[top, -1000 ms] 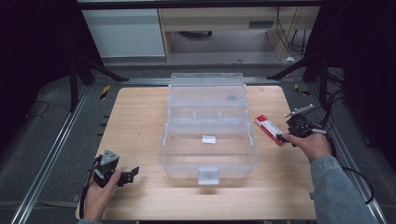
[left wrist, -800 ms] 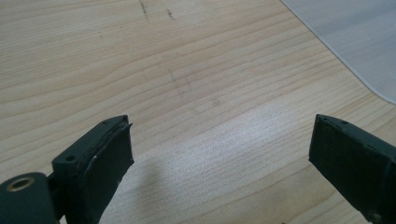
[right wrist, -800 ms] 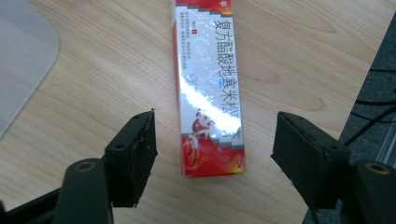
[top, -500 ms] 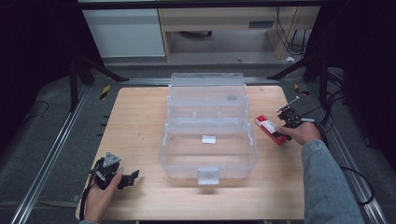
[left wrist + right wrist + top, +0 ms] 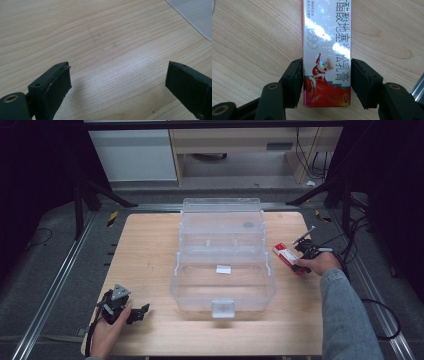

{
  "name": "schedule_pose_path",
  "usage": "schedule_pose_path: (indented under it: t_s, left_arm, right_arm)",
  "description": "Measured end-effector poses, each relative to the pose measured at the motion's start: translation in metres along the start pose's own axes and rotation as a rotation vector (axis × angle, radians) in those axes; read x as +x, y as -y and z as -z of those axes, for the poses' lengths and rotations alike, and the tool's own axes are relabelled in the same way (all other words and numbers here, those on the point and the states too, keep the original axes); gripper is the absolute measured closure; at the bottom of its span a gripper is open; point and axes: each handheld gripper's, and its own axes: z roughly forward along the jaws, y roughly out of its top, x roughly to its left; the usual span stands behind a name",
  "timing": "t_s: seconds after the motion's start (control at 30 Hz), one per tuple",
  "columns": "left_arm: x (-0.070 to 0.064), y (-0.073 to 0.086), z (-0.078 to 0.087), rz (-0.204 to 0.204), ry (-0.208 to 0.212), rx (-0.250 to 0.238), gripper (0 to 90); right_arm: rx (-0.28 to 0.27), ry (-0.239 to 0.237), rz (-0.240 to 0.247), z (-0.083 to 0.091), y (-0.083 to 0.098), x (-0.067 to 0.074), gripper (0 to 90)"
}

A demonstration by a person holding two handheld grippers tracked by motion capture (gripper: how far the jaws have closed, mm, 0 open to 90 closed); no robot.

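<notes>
On the table (image 5: 150, 255), open clear box (image 5: 223, 255) holds a white slip (image 5: 223, 268)

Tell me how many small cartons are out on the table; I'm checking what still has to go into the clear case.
1. The red-and-white carton lies right of the clear case, between the right gripper jaws, which have just been closing. The case looks empty, though glare could hide something.

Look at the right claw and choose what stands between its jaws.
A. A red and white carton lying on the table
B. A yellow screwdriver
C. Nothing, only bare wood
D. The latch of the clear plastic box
A. In the right gripper view the right claw has its jaws on both long sides of the red and white carton, which lies flat on the wooden table; the jaws have just been closing on it.
</notes>
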Motion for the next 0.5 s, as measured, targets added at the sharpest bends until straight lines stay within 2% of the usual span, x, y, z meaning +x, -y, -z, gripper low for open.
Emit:
schedule_pose_path:
  t_s: [0.17,0.5]
  left_arm:
    - [-0.0006,0.0004,-0.0004,0.001,0.0,-0.001,5.9]
    - [-0.0001,0.0009,0.0003,0.001,-0.003,0.004,6.0]
  right_arm:
    - [0.023,-0.01,0.002,-0.0029,0.0004,-0.0009,46.0]
    - [0.023,-0.019,-0.003,-0.0024,0.0049,-0.0023,47.9]
